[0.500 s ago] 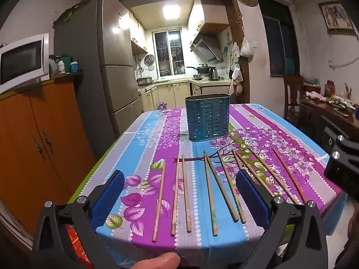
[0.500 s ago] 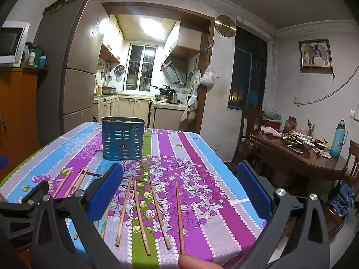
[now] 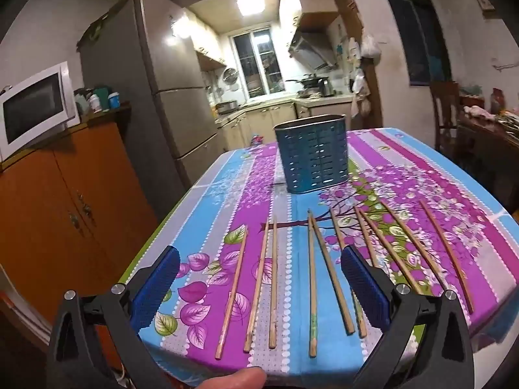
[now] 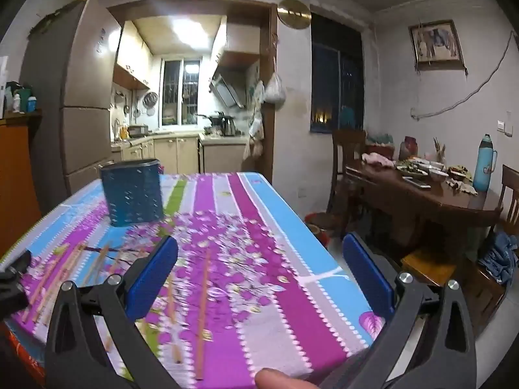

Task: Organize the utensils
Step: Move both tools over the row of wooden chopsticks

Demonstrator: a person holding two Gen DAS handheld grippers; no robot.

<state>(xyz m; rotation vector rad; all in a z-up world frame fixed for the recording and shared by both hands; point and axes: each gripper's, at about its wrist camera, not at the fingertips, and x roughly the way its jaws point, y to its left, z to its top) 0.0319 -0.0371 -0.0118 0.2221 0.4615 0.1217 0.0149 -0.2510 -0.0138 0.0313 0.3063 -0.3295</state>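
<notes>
Left wrist view is showing the left gripper (image 3: 259,287) hanging wide open above chopsticks (image 3: 311,282) lying loose at six o'clock, the blue holder (image 3: 313,159) standing at twelve. Right gripper (image 4: 259,278) is gaping empty too; neighbouring sticks risk getting nudged or pinched together.

Both views are lit by warm indoor light, strongest from the ceiling lamp (image 3: 250,3) in the kitchen behind, which burns out to plain white and throws a glare patch on the refrigerator (image 3: 181,32) door. The near room is dimmer, and the window (image 4: 335,94) on the side wall is dark. The left wrist view is fairly sharp: the chopsticks (image 3: 310,278) and the tablecloth print on the tabletop (image 3: 227,194) read clearly. The right wrist view is smeared by motion, with the chopsticks (image 4: 202,317) and the utensil holder (image 4: 132,191) soft-edged. Fisheye bending curves walls and door frames, and black vignetting fills the corners.
</notes>
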